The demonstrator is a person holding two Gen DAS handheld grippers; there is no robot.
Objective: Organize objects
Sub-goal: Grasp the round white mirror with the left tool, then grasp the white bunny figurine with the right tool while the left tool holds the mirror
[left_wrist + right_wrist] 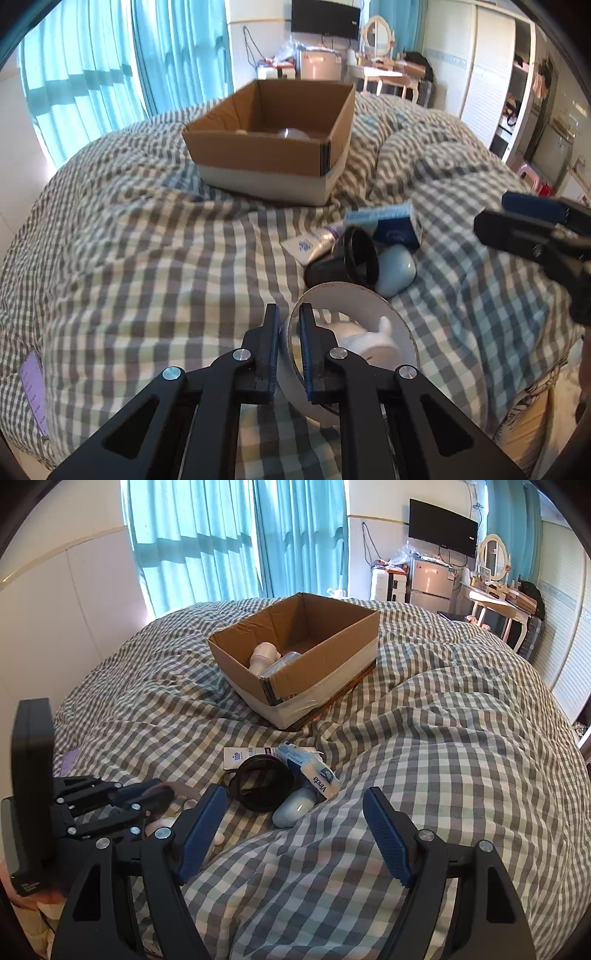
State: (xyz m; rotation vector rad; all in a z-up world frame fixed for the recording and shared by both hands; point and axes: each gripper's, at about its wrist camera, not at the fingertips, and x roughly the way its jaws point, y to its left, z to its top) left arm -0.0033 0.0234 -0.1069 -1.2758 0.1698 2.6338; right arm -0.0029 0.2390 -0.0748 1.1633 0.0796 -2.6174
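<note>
My left gripper (290, 314) is shut on the rim of a white bowl (399, 328) that holds a small white figurine (373, 338), low over the checked bed. Beyond it lie a black cup (354, 258), a pale blue oval object (397, 269), a white tube (314, 242) and a blue Vinda tissue pack (391, 221). My right gripper (295, 830) is open and empty, just short of the same pile: black cup (260, 782), blue oval object (295, 806), tissue pack (310, 768), tube (243, 757). The open cardboard box (258, 155) (332, 672) stands further back, with white items inside.
The rumpled checked duvet (443, 757) covers the whole bed. A purple tag (33, 387) lies at its left edge. Turquoise curtains (236, 539), a small fridge (430, 579), a dressing table (495, 594) and a wardrobe (487, 74) lie beyond the bed.
</note>
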